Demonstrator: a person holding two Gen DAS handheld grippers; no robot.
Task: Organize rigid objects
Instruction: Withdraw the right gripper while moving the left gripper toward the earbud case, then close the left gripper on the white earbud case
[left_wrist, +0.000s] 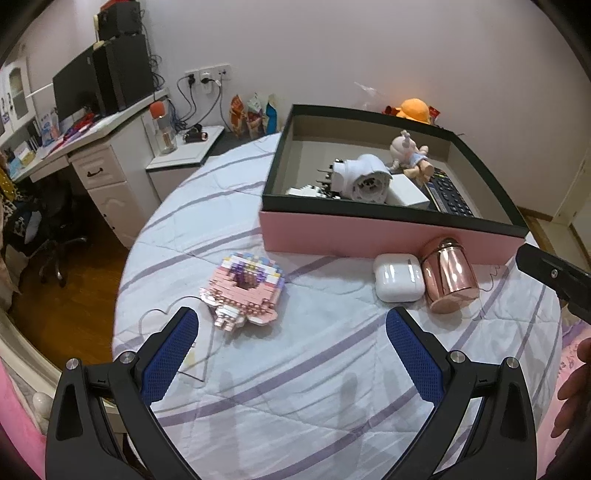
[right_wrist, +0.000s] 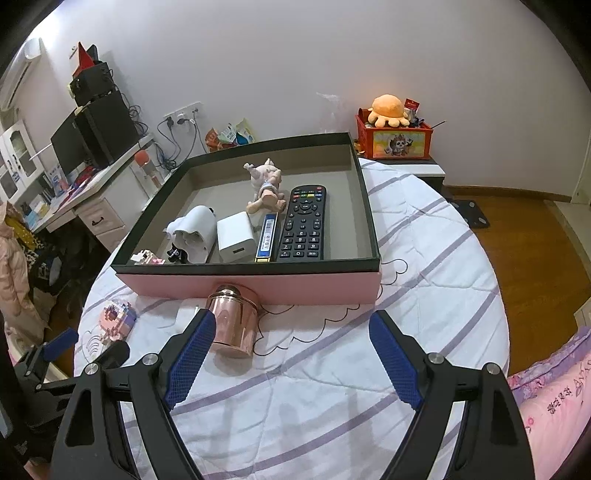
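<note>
Your left gripper (left_wrist: 291, 325) and right gripper (right_wrist: 291, 325) both hang spread and empty; at twelve o'clock of the right lies the copper jar (right_wrist: 232, 325), apparently touching the pink box (right_wrist: 258, 290), so next you must straddle it.

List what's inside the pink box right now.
Inside the pink box: black remote, blue bar, white charger, white cylinder, doll, small brick figures. Anything beneath them is hidden.

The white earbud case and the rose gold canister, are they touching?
Cannot tell. In the left wrist view the earbud case sits right beside the canister with no visible gap, but overlap could hide one.
</note>
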